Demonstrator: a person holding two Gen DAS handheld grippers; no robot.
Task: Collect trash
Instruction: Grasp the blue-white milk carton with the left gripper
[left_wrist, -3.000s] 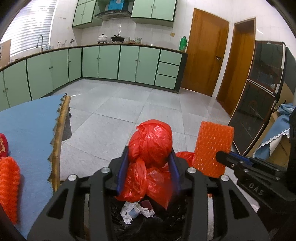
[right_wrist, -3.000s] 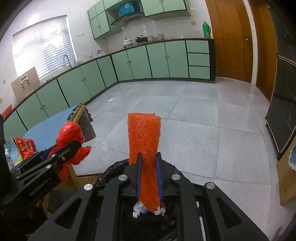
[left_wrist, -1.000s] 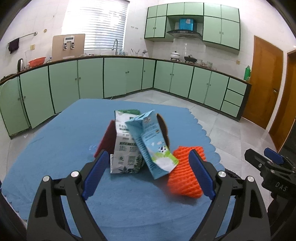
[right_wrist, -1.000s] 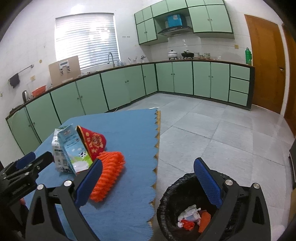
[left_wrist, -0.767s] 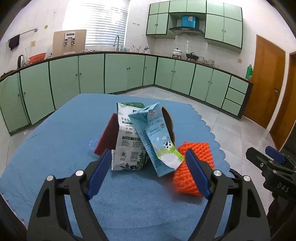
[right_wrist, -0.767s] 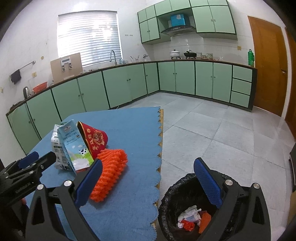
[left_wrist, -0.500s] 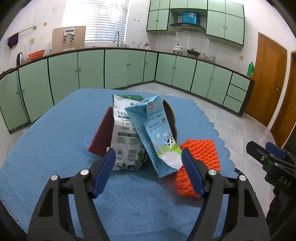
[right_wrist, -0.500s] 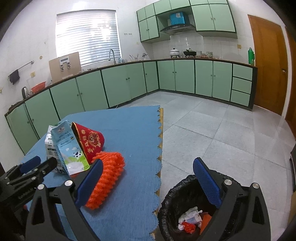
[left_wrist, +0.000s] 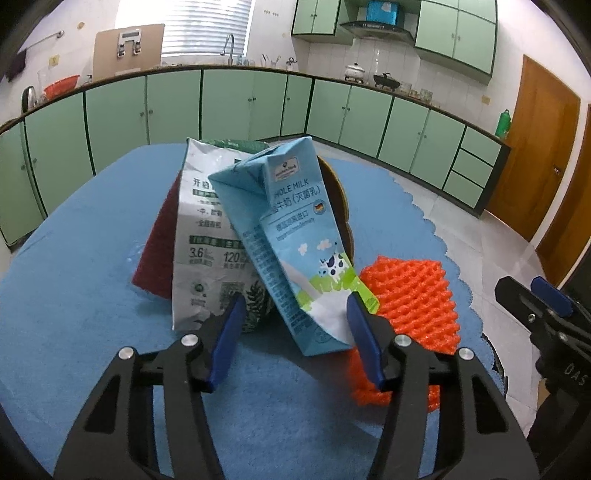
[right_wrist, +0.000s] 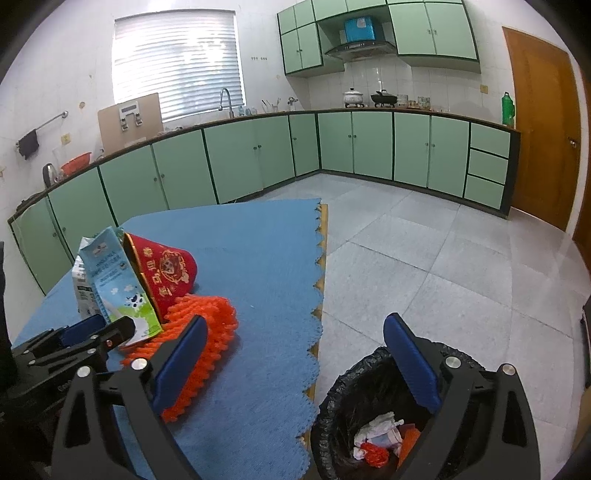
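A blue milk carton leans on a grey-white carton on the blue table cover. A red paper cup lies behind them and an orange foam net to their right. My left gripper is closing, its jaws on either side of the blue carton's lower end, with no firm press visible. My right gripper stands wide open and empty, between the foam net and the black bin.
The bin stands on the tiled floor just off the table's scalloped edge and holds crumpled paper and red scraps. Green cabinets line the far walls. A wooden door is at the right.
My left gripper moved down and closer to the cartons while its jaws narrowed around the blue one. The right gripper shifted slightly lower and stayed wide open.
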